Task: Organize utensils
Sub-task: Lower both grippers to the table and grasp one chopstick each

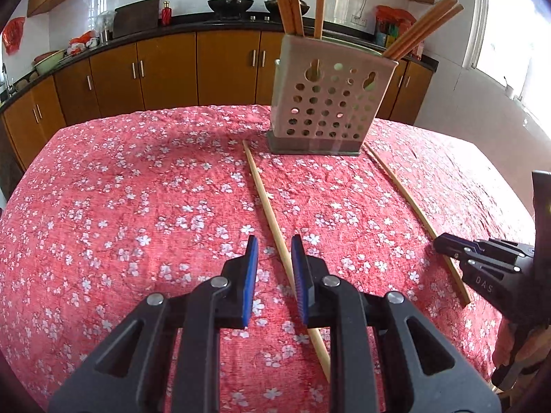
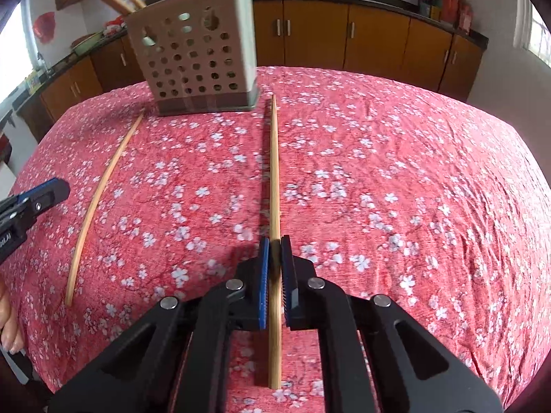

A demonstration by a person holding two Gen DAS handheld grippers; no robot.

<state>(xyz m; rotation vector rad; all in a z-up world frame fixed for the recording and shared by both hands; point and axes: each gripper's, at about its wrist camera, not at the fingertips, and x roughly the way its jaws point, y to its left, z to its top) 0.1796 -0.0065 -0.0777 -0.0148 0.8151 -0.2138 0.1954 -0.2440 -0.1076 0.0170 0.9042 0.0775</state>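
Note:
A perforated grey utensil holder [image 1: 330, 103] stands on the red floral tablecloth [image 1: 137, 189] with several wooden chopsticks in it; it also shows in the right wrist view [image 2: 196, 58]. My left gripper [image 1: 274, 244] is open, jaws astride a chopstick [image 1: 267, 206] lying on the cloth. My right gripper [image 2: 274, 244] is shut on a second chopstick [image 2: 274, 172], which points toward the holder. That chopstick [image 1: 406, 196] and the right gripper [image 1: 444, 242] show at the right of the left wrist view. The left gripper [image 2: 56, 186] and its chopstick [image 2: 100, 189] show at the left of the right wrist view.
Brown kitchen cabinets [image 1: 165, 69] with a dark counter run behind the table. Woks [image 1: 230, 5], a red bottle [image 1: 166, 12] and bowls sit on the counter. A bright window [image 1: 513, 34] is at the right. The table edge curves away on both sides.

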